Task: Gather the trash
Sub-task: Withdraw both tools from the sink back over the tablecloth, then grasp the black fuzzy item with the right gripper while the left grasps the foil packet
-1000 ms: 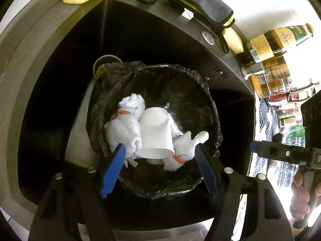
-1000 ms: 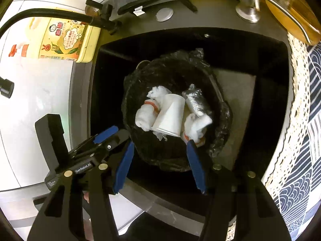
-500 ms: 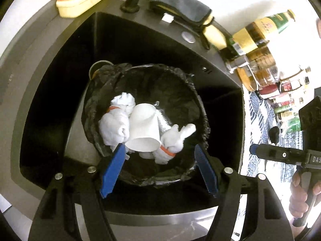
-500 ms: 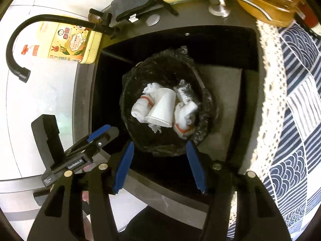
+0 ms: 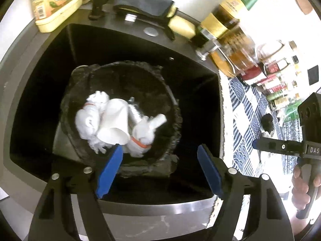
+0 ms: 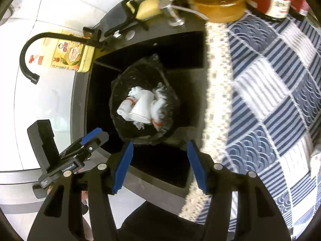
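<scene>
A black bin bag sits in the dark sink. Inside it lie a white paper cup on its side, white wads bound with orange bands, and a crumpled foil piece. My left gripper hovers above the bag's near rim, its jaws opening with nothing between them. My right gripper hangs above the sink's near edge, its jaws also opening and empty. Each gripper shows at the side of the other's view.
A black tap curves over the white counter. A yellow bottle, a grey cloth and a sponge line the sink's far rim. Oil bottles and jars stand by a blue patterned cloth.
Both grippers have pulled back and risen from the bag, so it looks smaller and farther. Both pairs of jaws stand a little wider. The trash in the bag has not moved.
</scene>
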### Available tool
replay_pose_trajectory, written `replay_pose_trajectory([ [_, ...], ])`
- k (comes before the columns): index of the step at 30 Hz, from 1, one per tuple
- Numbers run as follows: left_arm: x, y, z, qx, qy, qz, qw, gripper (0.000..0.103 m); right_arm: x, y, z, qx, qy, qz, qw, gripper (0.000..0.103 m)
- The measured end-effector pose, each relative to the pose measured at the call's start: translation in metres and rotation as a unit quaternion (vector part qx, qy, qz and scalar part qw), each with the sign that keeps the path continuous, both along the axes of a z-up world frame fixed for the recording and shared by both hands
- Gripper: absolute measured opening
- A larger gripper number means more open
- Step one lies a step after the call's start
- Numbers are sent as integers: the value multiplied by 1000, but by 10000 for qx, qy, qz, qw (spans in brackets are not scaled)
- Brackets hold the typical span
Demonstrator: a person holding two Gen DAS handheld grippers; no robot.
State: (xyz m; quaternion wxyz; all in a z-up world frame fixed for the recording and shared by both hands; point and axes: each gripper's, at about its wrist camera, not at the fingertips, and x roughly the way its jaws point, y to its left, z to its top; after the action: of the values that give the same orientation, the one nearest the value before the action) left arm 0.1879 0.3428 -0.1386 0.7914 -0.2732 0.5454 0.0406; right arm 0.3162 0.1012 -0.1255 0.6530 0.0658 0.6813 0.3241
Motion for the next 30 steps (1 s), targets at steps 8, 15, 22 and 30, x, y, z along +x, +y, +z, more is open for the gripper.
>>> replay_pose_trajectory([
  [8,15,-57,6,117,-33,-148,9998,78,14,-63,11,-87,-162,-108,9998,64],
  [15,26,-109,8,191,46,-207,9996,92,31,-114,21,-217,-362,-36,9991,74],
  [22,27,-155,17,315,-22,-221,9993,94,71,-183,39,-616,-803,-241,9946,88],
  [30,27,-207,4,335,159,-285,9989,97,116,-240,21,-1233,-907,-337,9876,88],
])
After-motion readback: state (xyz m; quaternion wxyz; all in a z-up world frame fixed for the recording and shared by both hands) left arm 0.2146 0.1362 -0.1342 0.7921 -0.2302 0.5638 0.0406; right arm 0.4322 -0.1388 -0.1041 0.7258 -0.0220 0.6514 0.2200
